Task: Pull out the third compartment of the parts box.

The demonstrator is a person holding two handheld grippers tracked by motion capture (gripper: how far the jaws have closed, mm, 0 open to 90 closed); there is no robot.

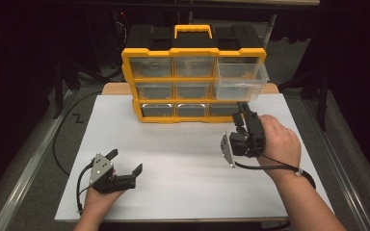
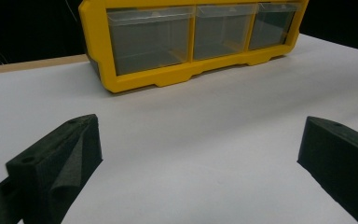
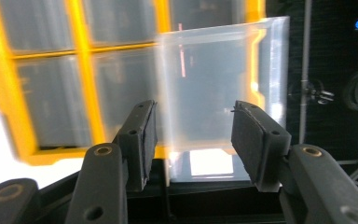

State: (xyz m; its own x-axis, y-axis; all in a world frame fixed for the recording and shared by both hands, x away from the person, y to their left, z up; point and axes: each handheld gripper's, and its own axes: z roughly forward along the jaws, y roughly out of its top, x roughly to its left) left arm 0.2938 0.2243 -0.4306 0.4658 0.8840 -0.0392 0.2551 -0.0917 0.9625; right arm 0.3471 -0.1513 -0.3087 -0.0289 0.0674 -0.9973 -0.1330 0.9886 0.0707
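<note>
A yellow and black organiser point(image 1: 147, 80) with clear drawers stands at the back of the white table. Its upper right drawer point(image 1: 241, 79) is pulled out toward me and looks empty. Just below and in front of that drawer, my right gripper point(image 1: 241, 113) points at the organiser. In the right gripper view the jaws point(image 3: 193, 121) are apart with nothing between the pads, and the blurred drawer front point(image 3: 214, 84) lies beyond them. My left gripper point(image 1: 125, 161) rests low at the front left, wide open and empty. From the left gripper view point(image 2: 200, 144) it faces the organiser's bottom row point(image 2: 149, 42).
The white tabletop point(image 1: 183, 159) spreads between the two grippers and the organiser. A black cable point(image 1: 62, 130) loops on the floor to the left. Dark stands and cables surround the table's back and right.
</note>
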